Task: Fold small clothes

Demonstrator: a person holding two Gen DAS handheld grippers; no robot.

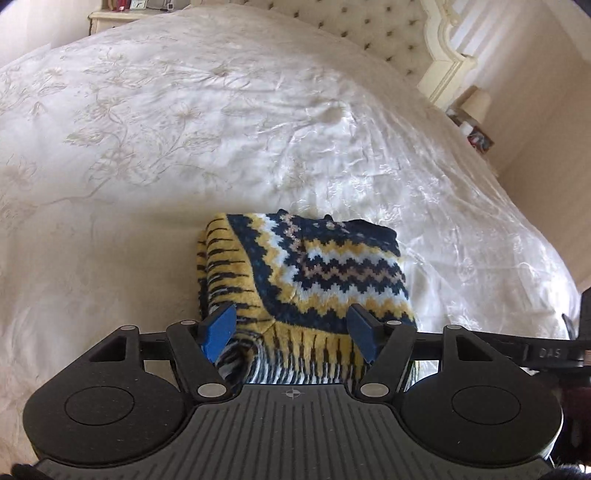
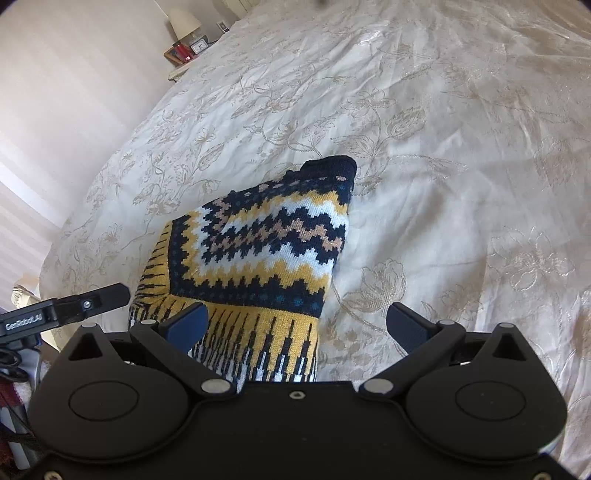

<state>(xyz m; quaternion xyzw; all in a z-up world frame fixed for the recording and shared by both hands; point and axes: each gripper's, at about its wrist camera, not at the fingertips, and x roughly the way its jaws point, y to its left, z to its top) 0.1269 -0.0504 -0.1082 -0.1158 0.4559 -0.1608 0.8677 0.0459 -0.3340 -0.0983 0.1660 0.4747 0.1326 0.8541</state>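
A small knit sweater (image 1: 314,273) in navy, yellow, white and tan zigzags lies folded into a compact bundle on the cream embroidered bedspread (image 1: 184,129). My left gripper (image 1: 291,330) hovers over its near striped hem. The blue pads (image 1: 218,328) stand apart and do not press the knit, so it is open. In the right wrist view the same sweater (image 2: 266,240) lies ahead. My right gripper (image 2: 297,326) is wide open above the hem, its left fingertip (image 2: 186,326) over the knit, its right over bare bedspread (image 2: 443,184). Nothing is held.
A tufted headboard (image 1: 369,33) stands at the far end of the bed. A nightstand (image 1: 110,14) is at the far left, and a lamp (image 1: 476,103) at the right. Part of the left gripper's finger (image 2: 92,301) shows beside the sweater. A lamp (image 2: 184,22) and a clock (image 2: 199,45) stand by the wall.
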